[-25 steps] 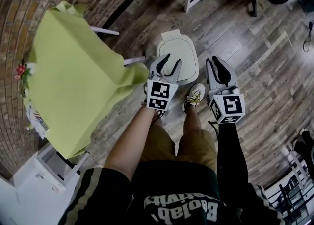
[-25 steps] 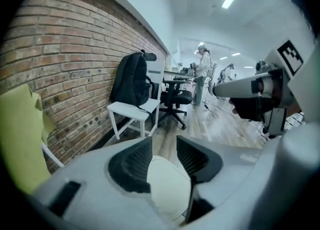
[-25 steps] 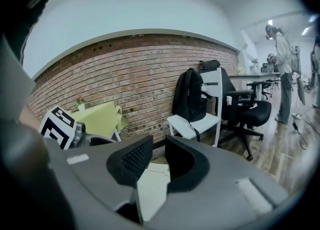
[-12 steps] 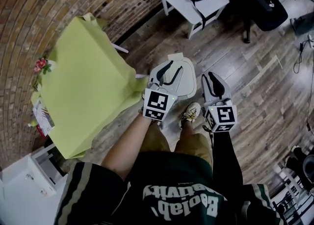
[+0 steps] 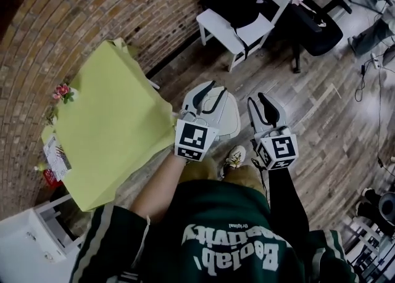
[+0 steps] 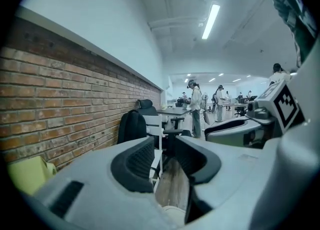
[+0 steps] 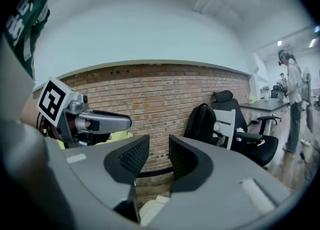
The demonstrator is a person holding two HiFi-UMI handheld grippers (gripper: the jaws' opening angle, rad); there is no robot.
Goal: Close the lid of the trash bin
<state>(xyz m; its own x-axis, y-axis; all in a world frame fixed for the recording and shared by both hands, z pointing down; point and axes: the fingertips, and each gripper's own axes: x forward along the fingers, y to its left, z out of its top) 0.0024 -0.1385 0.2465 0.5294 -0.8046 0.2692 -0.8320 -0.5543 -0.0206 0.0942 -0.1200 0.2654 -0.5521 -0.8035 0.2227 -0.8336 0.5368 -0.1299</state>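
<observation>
- Your left gripper [image 5: 213, 94] sits mid-frame in the head view. Its 2 jaws stand apart with only wooden plank floor [image 5: 308, 121] showing through the gap, and they have just been closing a touch, on nothing.
- Your right gripper [image 5: 261, 108] is just to the right of it. Its jaws are also apart and empty, and they have just been opening. In its own view the red brick wall [image 7: 165, 86] fills the gap.
- The white plastic trash bin with the rounded lid [image 5: 232, 117] is on the floor at centre frame, mostly hidden under the left gripper, just right of the yellow-green cloth-covered table [image 5: 111, 134].
- The strip of lid you can see lies flat and level on the bin, with no raised flap in sight. A pale sliver of it peeks out at the bottom of both gripper views.
- Neither gripper touches the bin, and both point out across the room.
- My read is that the closing is done. All that's left is a glance to confirm the hidden part has seated.
</observation>
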